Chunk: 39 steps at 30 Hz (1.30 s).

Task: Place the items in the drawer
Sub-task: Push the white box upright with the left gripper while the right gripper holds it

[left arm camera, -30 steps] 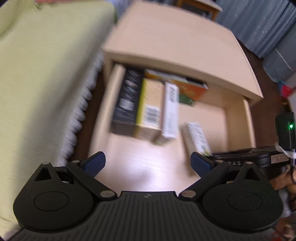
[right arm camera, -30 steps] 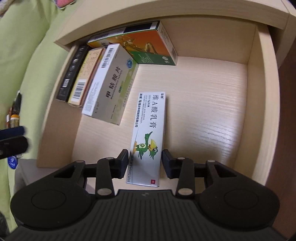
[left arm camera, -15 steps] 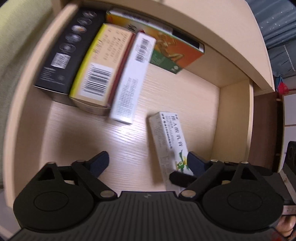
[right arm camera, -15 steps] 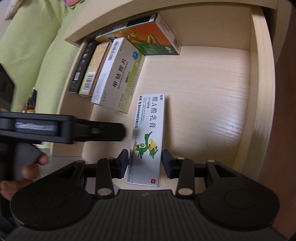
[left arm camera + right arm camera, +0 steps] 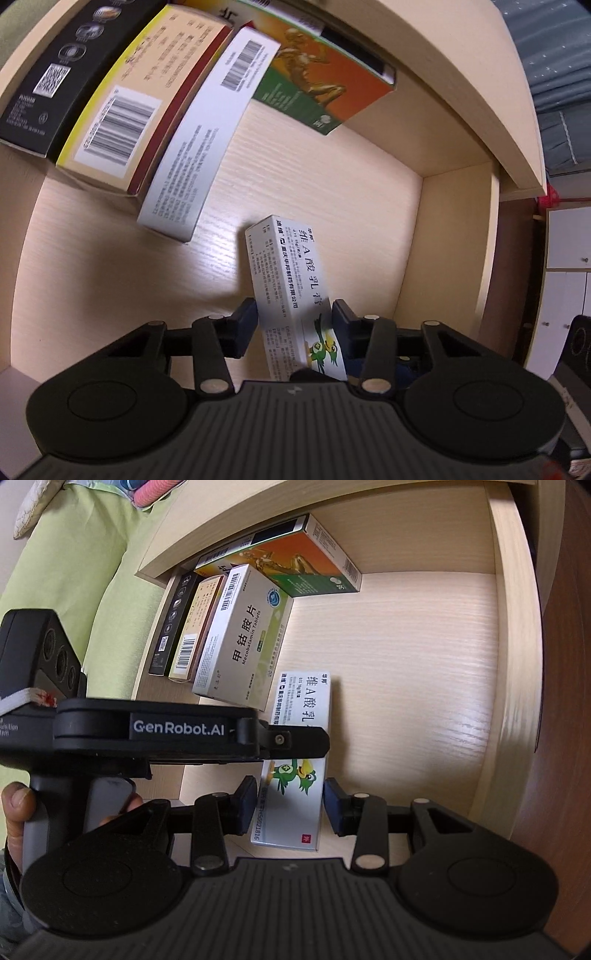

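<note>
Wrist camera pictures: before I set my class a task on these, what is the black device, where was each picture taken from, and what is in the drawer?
There is no robot. A person holds a two-finger gripper in each hand, each with a camera looking along its fingers. One picture is from the left gripper, the other from the right gripper, which also shows a hand on the left one's handle. Both look into an open wooden drawer holding a black box, yellow box, white-green box and orange box. Both grippers close on a slim white box.
</note>
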{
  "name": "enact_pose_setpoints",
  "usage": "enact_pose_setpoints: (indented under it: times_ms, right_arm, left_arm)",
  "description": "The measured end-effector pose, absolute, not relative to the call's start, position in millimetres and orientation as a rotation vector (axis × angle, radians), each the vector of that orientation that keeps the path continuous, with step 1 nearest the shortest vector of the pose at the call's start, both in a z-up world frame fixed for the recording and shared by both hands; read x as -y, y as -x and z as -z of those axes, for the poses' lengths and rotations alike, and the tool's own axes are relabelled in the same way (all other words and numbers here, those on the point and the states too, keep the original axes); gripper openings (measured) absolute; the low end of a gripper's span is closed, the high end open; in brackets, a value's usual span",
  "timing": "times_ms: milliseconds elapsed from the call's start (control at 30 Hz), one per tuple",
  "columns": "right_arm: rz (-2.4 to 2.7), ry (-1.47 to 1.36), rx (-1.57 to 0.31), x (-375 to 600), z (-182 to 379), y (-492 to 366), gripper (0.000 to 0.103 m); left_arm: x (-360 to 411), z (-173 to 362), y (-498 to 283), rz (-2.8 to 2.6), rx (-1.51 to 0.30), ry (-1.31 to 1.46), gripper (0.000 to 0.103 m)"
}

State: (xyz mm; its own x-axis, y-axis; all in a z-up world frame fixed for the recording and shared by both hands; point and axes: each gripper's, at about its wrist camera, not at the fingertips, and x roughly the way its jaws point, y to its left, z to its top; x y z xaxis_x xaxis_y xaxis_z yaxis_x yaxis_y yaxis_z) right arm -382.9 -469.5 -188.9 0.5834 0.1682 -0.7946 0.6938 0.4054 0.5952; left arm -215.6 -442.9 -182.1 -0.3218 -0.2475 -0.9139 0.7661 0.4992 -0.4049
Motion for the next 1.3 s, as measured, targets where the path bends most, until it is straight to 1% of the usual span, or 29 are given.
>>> enact_pose_setpoints:
  times_ms: [167, 267, 367, 600, 633, 667, 800, 867, 1000, 1200, 1233, 1300]
  right_arm:
    - [0.399, -1.019, -0.979, 461, 186, 374, 0.037]
    - [0.422, -0.928, -1.003, 457, 184, 367, 0.037]
    - [0.431, -0.857, -1.026, 454, 185, 359, 0.04]
    - [0.433, -0.833, -1.041, 452, 190, 353, 0.04]
    - [0.44, -0.835, -1.044, 452, 191, 353, 0.04]
    - [0.446, -0.844, -1.042, 453, 191, 353, 0.039]
    - [0.474, -0.849, -1.038, 456, 190, 356, 0.034]
    - [0.471, -0.864, -1.033, 456, 190, 356, 0.031]
    - [0.471, -0.905, -1.006, 456, 190, 353, 0.017]
    - [0.506, -0.94, -0.962, 461, 191, 345, 0.015]
    - [0.511, -0.952, -0.953, 463, 192, 343, 0.015]
    - [0.52, -0.982, -0.933, 468, 194, 339, 0.014]
  left_arm:
    - [437, 174, 224, 1.128, -1.534, -0.459, 0.039]
    - [436, 169, 234, 1.123, -1.471, -0.512, 0.034]
    - [437, 166, 247, 1.101, -1.413, -0.592, 0.032]
    - [437, 168, 256, 1.024, -1.408, -0.655, 0.032]
    - [438, 166, 258, 1.028, -1.404, -0.659, 0.034]
    - [438, 164, 259, 1.033, -1.399, -0.66, 0.04]
    - [436, 152, 261, 1.04, -1.314, -0.675, 0.046]
    - [428, 141, 259, 1.031, -1.273, -0.682, 0.046]
    - [404, 117, 246, 1.042, -1.21, -0.662, 0.046]
    - [369, 88, 211, 1.06, -1.153, -0.614, 0.045]
    - [368, 81, 202, 1.059, -1.147, -0.603, 0.045]
    - [378, 85, 189, 1.046, -1.126, -0.596, 0.045]
